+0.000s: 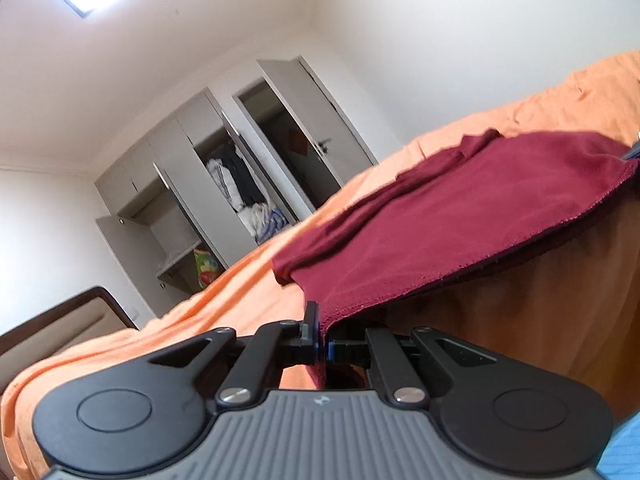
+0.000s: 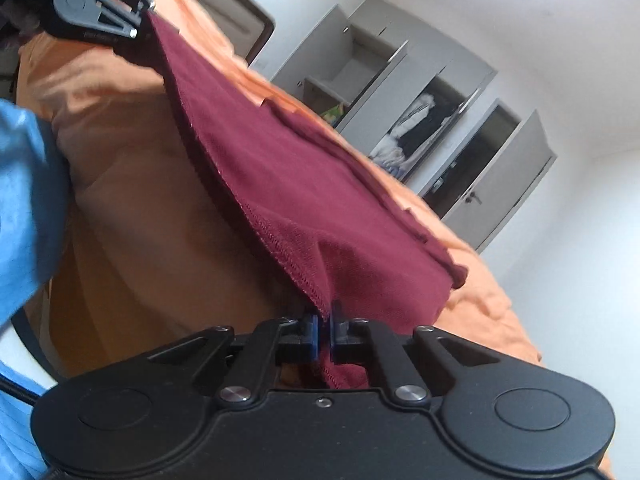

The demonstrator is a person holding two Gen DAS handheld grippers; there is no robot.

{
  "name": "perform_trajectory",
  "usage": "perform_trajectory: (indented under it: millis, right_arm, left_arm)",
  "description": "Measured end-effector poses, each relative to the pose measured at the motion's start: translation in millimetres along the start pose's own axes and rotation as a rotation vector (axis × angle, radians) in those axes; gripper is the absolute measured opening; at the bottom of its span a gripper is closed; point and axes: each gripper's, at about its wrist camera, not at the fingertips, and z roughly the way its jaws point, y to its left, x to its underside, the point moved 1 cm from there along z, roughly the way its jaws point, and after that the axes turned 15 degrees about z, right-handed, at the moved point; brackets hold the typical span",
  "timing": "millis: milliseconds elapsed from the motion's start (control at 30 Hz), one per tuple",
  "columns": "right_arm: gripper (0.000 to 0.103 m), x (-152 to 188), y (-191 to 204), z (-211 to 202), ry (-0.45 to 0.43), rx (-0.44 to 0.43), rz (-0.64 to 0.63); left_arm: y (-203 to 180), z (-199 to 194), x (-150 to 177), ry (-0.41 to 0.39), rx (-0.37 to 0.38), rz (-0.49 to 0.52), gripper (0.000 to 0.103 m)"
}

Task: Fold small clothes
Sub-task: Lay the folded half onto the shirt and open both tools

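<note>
A dark red garment (image 1: 460,216) is stretched over the orange bed cover (image 1: 208,300), its near hem lifted off the bed. My left gripper (image 1: 323,334) is shut on one corner of that hem. In the right wrist view the same red garment (image 2: 280,184) runs from my right gripper (image 2: 325,328), shut on the other hem corner, up to the left gripper (image 2: 150,6) at the top left. The hem hangs taut between the two grippers, with shadowed orange cover beneath it. The far part of the garment lies on the bed.
A grey wardrobe (image 1: 224,176) with open doors and clothes inside stands past the bed. A dark headboard (image 1: 68,320) is at the bed's end. Blue fabric (image 2: 24,200), seemingly the person's clothing, sits close by on the near side.
</note>
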Motion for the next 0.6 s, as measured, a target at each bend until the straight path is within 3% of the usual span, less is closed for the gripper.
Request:
perform_trajectory:
  millis: [333, 467, 600]
  right_arm:
    - [0.003, -27, -28, -57, -0.243, 0.145, 0.021]
    - [0.003, -43, -40, -83, -0.265, 0.128, 0.011]
    - [0.003, -56, -56, -119, -0.216, 0.051, -0.011]
  left_arm:
    - [23, -27, -19, -0.107, -0.074, -0.045, 0.002]
    - [33, -49, -30, -0.145, -0.068, -0.004, 0.002]
    - [48, -81, -36, -0.168, -0.003, 0.057, 0.002]
